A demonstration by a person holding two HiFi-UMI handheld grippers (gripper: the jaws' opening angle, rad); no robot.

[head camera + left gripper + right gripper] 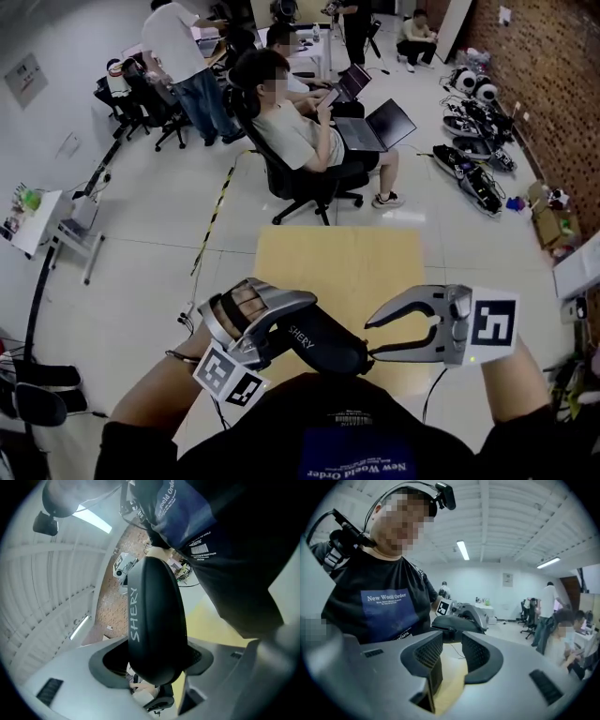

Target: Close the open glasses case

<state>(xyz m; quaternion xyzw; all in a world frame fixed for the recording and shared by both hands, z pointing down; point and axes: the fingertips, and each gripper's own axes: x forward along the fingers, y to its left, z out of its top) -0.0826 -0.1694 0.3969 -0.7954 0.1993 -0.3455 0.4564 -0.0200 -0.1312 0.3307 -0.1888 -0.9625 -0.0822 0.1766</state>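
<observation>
Pinching the glasses case [154, 620] is the left gripper [292, 330]; right gripper [448, 654] gapes empty.

Pale glossy floor [141, 262], red brick wall [553, 84] at right, white ribbed ceiling [511, 522] with strip lights [462, 550], yellow worktop [328, 272] in front, black office chairs [305, 187] beyond, small white table [42, 220] at left.

My left gripper [286, 330] clamps glasses case [323, 347], black, lid closed, above yellow table [309, 262]. My right gripper [371, 339]: jaws apart, tips beside case end. Seated person [300, 131], laptop [380, 127] beyond.
</observation>
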